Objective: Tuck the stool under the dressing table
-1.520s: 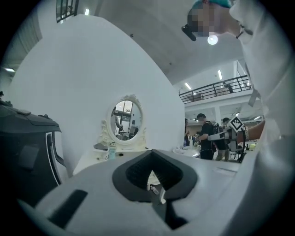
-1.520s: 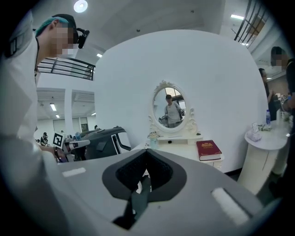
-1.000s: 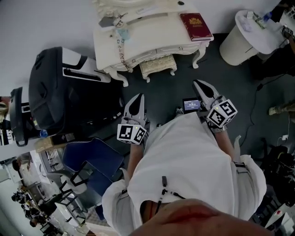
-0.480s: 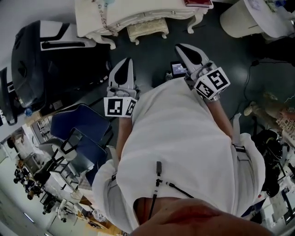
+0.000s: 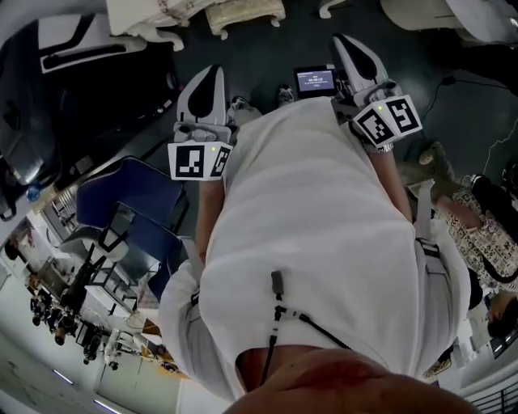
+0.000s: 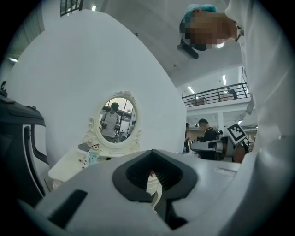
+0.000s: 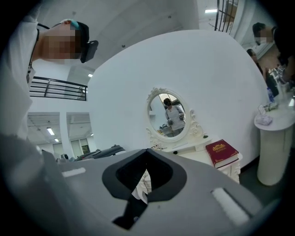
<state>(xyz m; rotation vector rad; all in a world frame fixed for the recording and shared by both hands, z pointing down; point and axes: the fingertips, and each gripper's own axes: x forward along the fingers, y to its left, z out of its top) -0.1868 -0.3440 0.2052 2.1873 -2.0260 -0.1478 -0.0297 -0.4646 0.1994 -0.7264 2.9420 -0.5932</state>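
The cream stool (image 5: 243, 12) stands on the dark floor at the top edge of the head view, in front of the white dressing table (image 5: 150, 14). How far it reaches under the table is cut off. My left gripper (image 5: 212, 71) and right gripper (image 5: 346, 40) are both shut and empty, held level in front of the person's body, short of the stool. In the left gripper view the shut gripper (image 6: 154, 186) faces the table's oval mirror (image 6: 117, 120). From the right gripper (image 7: 145, 182) I see the mirror (image 7: 169, 115) and a red book (image 7: 222, 153).
A black suitcase (image 5: 48, 97) lies left of the table. A blue chair (image 5: 137, 218) stands close at my left. A small screen device (image 5: 316, 79) sits between the grippers. A white pedestal (image 7: 274, 147) stands right of the table, and a cable (image 5: 486, 154) runs across the floor.
In the head view the table and stool have slid up to the top edge, and both grippers sit higher in the picture. Both stay shut and empty.
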